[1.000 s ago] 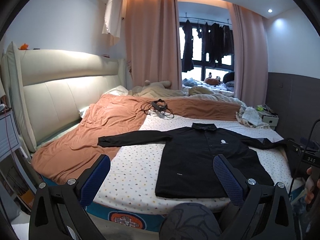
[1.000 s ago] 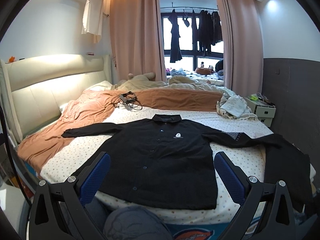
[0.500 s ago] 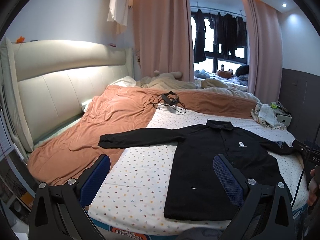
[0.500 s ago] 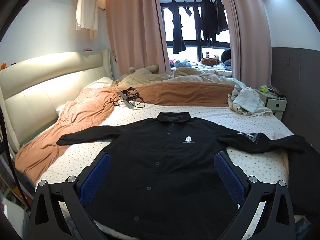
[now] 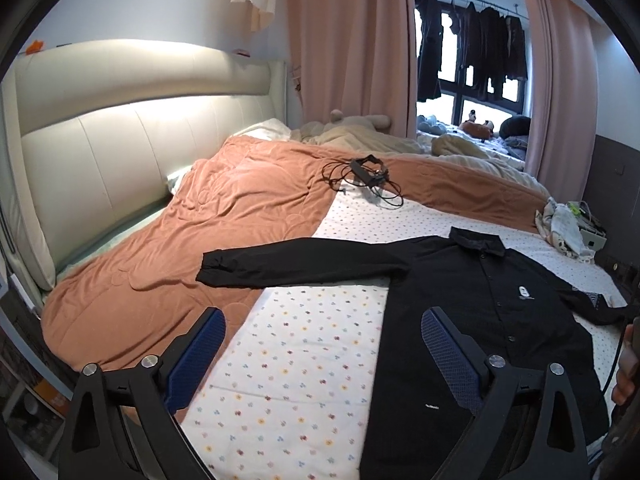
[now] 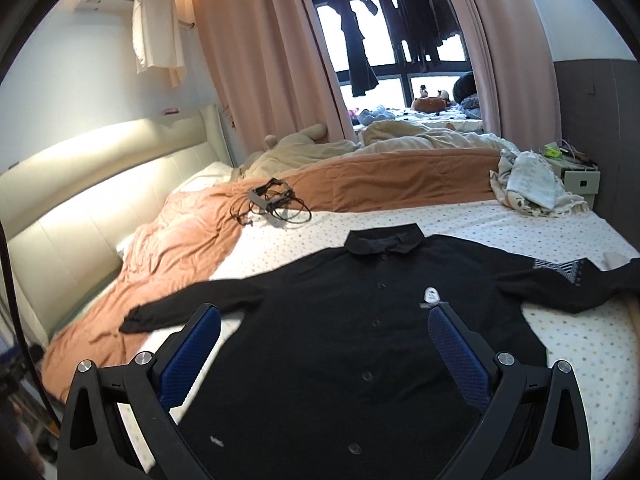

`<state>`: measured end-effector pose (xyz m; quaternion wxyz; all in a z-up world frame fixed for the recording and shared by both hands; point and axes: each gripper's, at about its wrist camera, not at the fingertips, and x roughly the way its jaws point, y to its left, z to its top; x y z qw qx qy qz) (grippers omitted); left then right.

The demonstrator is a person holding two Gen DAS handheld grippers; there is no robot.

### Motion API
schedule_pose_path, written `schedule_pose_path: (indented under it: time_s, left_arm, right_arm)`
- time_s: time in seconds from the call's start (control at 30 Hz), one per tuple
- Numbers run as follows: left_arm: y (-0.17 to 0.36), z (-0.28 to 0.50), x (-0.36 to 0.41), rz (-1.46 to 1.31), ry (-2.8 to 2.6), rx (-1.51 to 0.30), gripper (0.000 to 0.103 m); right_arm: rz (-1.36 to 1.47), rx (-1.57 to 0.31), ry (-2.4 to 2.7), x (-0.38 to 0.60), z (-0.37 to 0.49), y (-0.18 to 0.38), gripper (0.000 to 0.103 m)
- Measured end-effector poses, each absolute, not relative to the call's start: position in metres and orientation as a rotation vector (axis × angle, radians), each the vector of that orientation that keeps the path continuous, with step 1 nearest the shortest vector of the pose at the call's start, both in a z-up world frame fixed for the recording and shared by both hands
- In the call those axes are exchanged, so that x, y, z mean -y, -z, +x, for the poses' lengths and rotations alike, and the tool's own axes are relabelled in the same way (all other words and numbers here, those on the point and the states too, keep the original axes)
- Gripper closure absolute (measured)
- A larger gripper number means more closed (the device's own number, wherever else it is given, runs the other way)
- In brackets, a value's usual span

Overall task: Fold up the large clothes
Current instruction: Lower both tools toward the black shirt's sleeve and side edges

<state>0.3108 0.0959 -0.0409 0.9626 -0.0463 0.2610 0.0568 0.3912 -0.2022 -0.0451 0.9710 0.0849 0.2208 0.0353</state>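
Observation:
A black long-sleeved button shirt (image 5: pixel 472 320) (image 6: pixel 352 344) lies flat, front up, on the dotted white sheet (image 5: pixel 304 344), sleeves spread out to both sides. Its left sleeve (image 5: pixel 296 266) reaches onto the orange blanket. My left gripper (image 5: pixel 322 336) hovers open above the sheet, just left of the shirt's body. Over the shirt's lower front my right gripper (image 6: pixel 324 340) hangs open, holding nothing. The blue pads (image 6: pixel 188 354) of both grippers stand wide apart.
An orange blanket (image 5: pixel 192 248) covers the bed's left side below a cream headboard (image 5: pixel 120 148). A black cable bundle (image 5: pixel 368 176) lies beyond the shirt. Crumpled white cloth (image 6: pixel 536 184) and a nightstand sit at far right. A hand (image 5: pixel 628 364) shows at the right edge.
Both grippers have moved forward and lower over the bed, so the shirt looms larger. The left view has swung toward the shirt's left sleeve. Both stay open.

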Motion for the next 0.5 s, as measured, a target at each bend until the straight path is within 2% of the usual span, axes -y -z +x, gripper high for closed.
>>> schedule_pose_path:
  time_s: [0.07,0.33,0.5]
  left_arm:
    - [0.043,0.325,-0.105,-0.097,-0.119,-0.542,0.007]
    - [0.056,0.383,-0.148,-0.168,-0.136,-0.603,0.026]
    - [0.067,0.421,-0.171,-0.181,-0.163,-0.644,0.030]
  right_arm:
    - [0.204,-0.445,-0.078,0.197,0.407,0.043,0.000]
    - [0.239,-0.468,-0.117,0.168,0.475,0.041,0.000]
    - [0.247,-0.515,-0.148,0.150,0.521,0.048,0.000]
